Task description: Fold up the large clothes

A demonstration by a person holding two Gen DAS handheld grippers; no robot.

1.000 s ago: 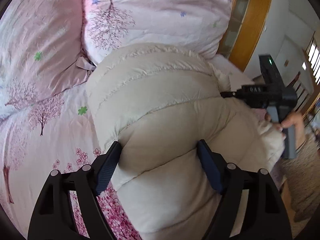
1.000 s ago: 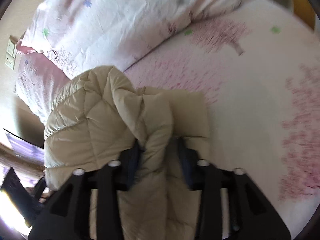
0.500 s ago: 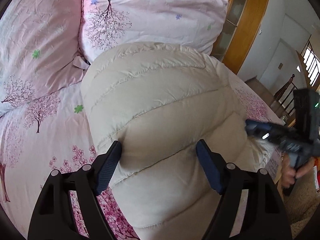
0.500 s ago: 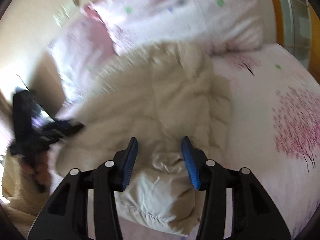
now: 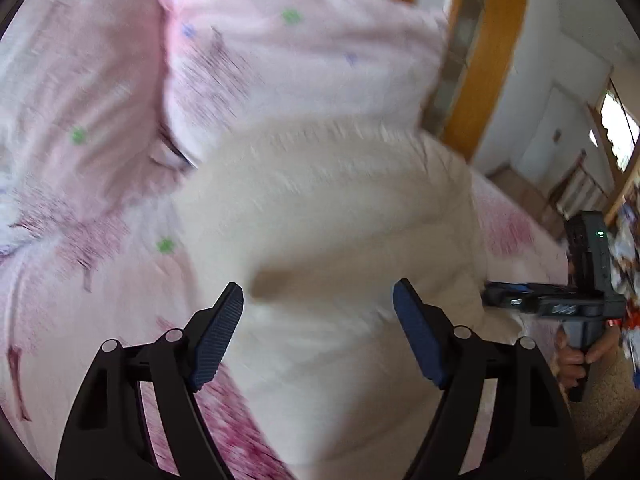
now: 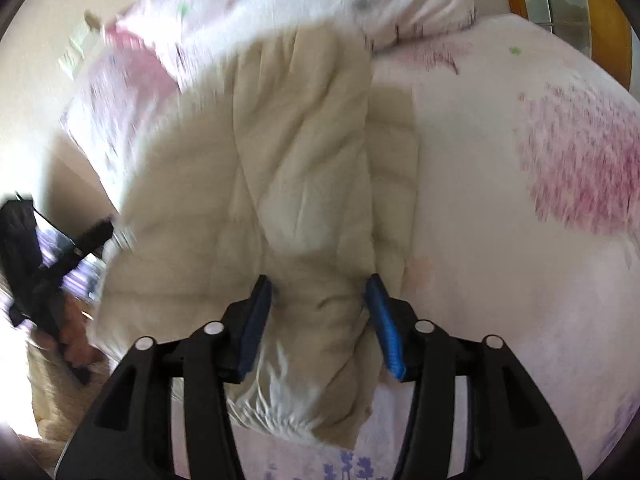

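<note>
Left gripper spread wide, nothing pinched; right gripper also parted, straddling a rumpled fold without clamping it, as far as we can tell through the blur. Landmark: the puffy cream jacket, lying on the pink floral bed. Its long axis runs from us up to the pillows touching its far end. We judge the right gripper nearer the loose near hem, so it likely leads the next grab. Right of the jacket is open sheet, so room to fold that way; left of the jacket the bed edge is close.
</note>
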